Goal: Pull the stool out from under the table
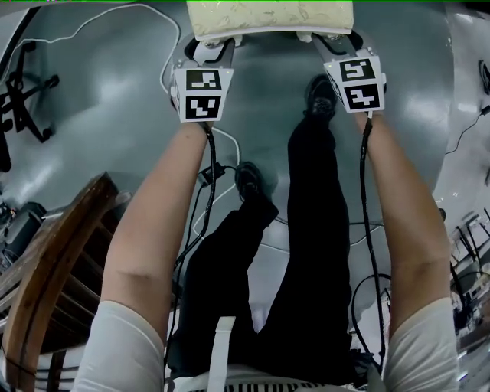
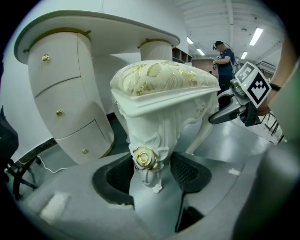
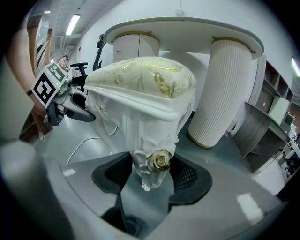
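A white carved stool with a cream and gold cushion (image 1: 272, 19) stands at the top of the head view, in front of me. My left gripper (image 1: 208, 52) holds its left front corner and my right gripper (image 1: 335, 47) its right front corner. In the left gripper view a stool leg with a gold rose (image 2: 146, 158) fills the gap between the black pads (image 2: 116, 177). The right gripper view shows the other rose leg (image 3: 158, 161) pressed between its pads (image 3: 190, 177). Behind the stool stands the white table (image 2: 65, 93) with drawers and a fluted pedestal (image 3: 220, 93).
A wooden chair (image 1: 53, 268) stands close at my left. Cables (image 1: 164, 69) trail over the grey floor beside the stool, and my own legs (image 1: 306, 230) stand just behind it. Another person (image 2: 225, 58) stands far off. Grey shelving (image 3: 272, 117) sits right of the table.
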